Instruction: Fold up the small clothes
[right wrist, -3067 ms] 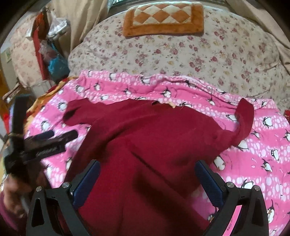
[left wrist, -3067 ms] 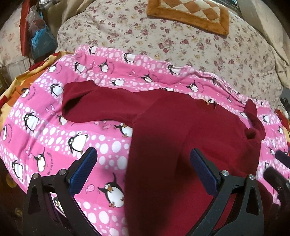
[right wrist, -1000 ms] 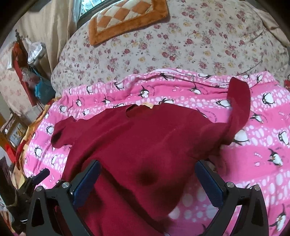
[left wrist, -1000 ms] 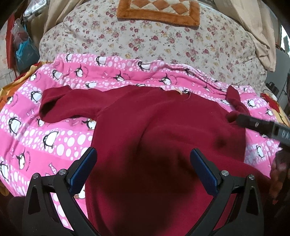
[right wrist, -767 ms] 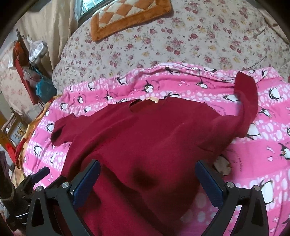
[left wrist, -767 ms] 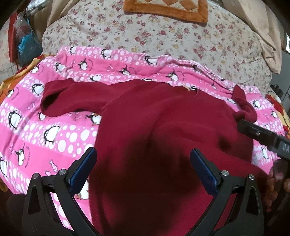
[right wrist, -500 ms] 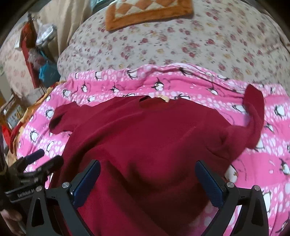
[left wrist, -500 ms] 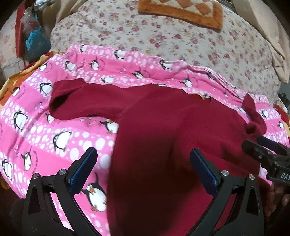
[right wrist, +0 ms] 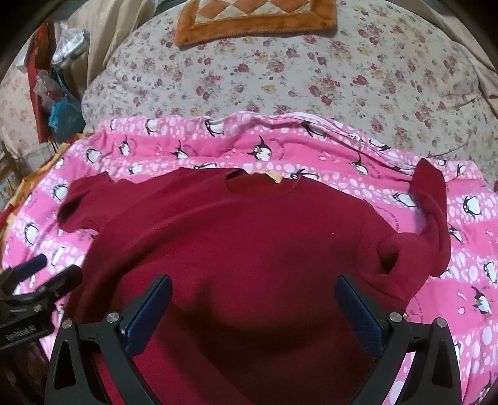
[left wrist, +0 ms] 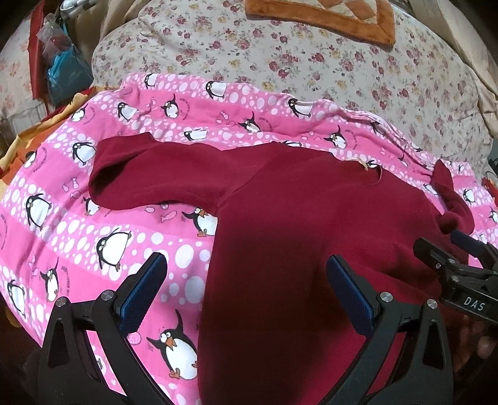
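One "DAS" label, right gripper point(left wrist: 467, 249).

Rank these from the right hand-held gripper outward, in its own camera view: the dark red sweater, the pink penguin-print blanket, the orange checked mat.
1. Dark red sweater, directly under the right hand-held gripper.
2. Pink penguin-print blanket, beyond the sweater's collar.
3. Orange checked mat, farthest, at the top on the floral quilt.

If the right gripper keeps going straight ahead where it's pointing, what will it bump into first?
Most likely the dark red shirt. The right gripper has its jaws wide open, holding nothing, and the shirt's body fills the space between and ahead of them. Beyond it lies the pink penguin blanket. Depth is hard to judge.
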Demonstrator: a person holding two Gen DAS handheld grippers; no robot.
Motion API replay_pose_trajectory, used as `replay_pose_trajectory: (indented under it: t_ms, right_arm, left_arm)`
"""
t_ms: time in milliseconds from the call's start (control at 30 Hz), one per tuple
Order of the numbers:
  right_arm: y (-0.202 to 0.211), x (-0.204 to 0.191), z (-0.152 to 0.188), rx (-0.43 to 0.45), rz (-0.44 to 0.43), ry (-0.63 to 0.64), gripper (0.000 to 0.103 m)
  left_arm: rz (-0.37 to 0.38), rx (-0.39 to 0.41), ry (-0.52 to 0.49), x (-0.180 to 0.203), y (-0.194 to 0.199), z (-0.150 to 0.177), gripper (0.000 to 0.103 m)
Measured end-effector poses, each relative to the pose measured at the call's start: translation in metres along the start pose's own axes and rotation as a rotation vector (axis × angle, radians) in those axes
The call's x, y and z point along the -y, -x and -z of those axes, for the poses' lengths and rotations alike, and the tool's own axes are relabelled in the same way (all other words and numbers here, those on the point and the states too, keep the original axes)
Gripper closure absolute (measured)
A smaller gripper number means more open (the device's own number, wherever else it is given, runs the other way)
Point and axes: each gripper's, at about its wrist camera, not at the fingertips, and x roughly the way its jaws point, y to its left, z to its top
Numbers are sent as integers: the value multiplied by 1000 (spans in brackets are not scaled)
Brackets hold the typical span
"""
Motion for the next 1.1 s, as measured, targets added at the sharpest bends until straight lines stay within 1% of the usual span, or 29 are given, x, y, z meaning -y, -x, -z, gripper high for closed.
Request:
replay_pose_trajectory:
  t_ms: [133, 233, 300, 367, 533, 633, 700, 800, 867, 933, 1000, 1067, 1100]
  right_arm:
    - [-7, 4, 3, 0, 13, 2, 0]
    - [-11, 5, 6, -9, 10, 1, 0]
    - [-13, 6, 7, -17, 5, 0, 0]
    - [-16, 8, 8, -24, -1, -4, 0]
    - [-24, 10, 10, -46, -14, -16, 0]
    - [-30, 9, 13, -61, -11, -9, 0]
    - [-35, 9, 14, -74, -8, -3, 0]
    - [-41, 10, 14, -84, -14, -8, 0]
    - [-43, 11, 15, -86, -19, -11, 0]
    - [-44, 11, 15, -87, -24, -14, 0]
    - [-46, 12, 15, -86, -30, -16, 0]
    - [-48, 13, 15, -88, -34, -18, 0]
    - [-49, 13, 15, -88, -36, -18, 0]
  left_arm:
    - [-13, -5, -14, -3, -5, -5, 1]
    - [-30, -2, -1, -17, -10, -16, 1]
    - [-54, 12, 22, -33, -14, -27, 1]
    - [-93, 26, 38, -53, -20, -40, 1]
    - [-190, 36, 47, -104, -41, -69, 1]
    - [-243, 31, 34, -133, -57, -84, 2]
    - [-283, 4, 26, -151, -71, -91, 6]
    - [-303, -61, 7, -170, -98, -99, 8]
    - [-342, -101, -29, -176, -115, -100, 19]
    - [-383, -117, -57, -180, -128, -101, 21]
    - [-406, -129, -73, -184, -139, -102, 22]
    - [-420, -140, -83, -188, -150, -105, 34]
    - [-416, -143, -82, -190, -153, -107, 38]
